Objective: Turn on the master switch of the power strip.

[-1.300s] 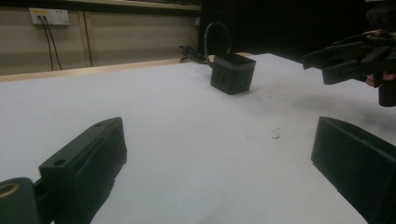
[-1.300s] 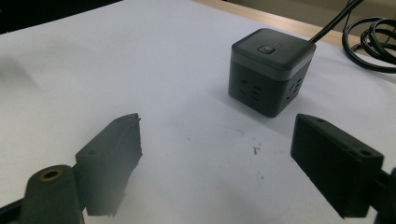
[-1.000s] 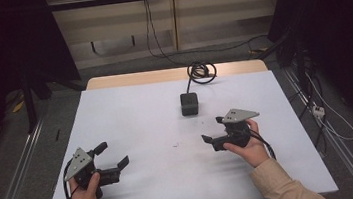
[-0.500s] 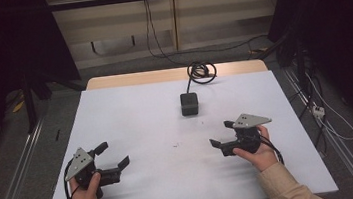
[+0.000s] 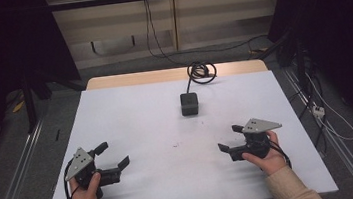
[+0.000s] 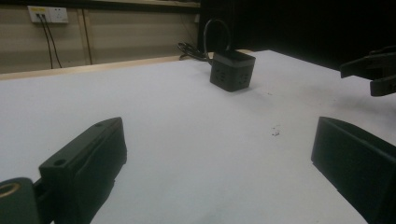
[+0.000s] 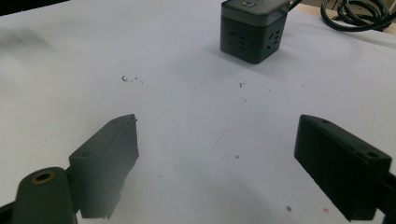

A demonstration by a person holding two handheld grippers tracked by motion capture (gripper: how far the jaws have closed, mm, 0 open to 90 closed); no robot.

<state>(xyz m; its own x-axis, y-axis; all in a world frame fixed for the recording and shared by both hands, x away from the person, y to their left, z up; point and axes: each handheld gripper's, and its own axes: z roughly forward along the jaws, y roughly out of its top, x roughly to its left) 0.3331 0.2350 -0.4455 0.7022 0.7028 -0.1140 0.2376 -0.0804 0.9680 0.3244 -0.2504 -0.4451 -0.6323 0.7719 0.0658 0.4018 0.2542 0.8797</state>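
Cube [image 5: 189, 103], a dark socket block, sits on the white counter [image 5: 136, 114] toward the middle of the far edge, a little right of centre. It stands flat on its base. Its black cable [image 5: 200, 71] runs from its far side to a loose coil lying at the far edge, on the strip of bare wood there. In the left claw view the cube [image 6: 232, 70] shows socket holes on the near face, with the cable [image 6: 215, 32] arching up behind it. In the right claw view the cube [image 7: 252, 29] shows two socket faces, and the coil [image 7: 357, 14] lies beyond it to the right.

Left claw [image 5: 112, 155] rests near the near-left corner of the counter, held in the person's left hand [image 5: 85, 190], jaws spread wide with nothing between them; it points toward the right edge and slightly away. Its grey plate [image 5: 78, 162] sits on top. Right claw [image 5: 231, 138] is near the near-right part of the counter, held in the right hand [image 5: 266, 158], jaws also wide apart and empty, pointing toward the left edge. Both claws are well apart from the cube and from each other.

Small dark specks [image 5: 175, 144] mark the counter between the claws, nearer the middle. In the left claw view the right claw [image 6: 373, 74] appears at the far right, above the counter.
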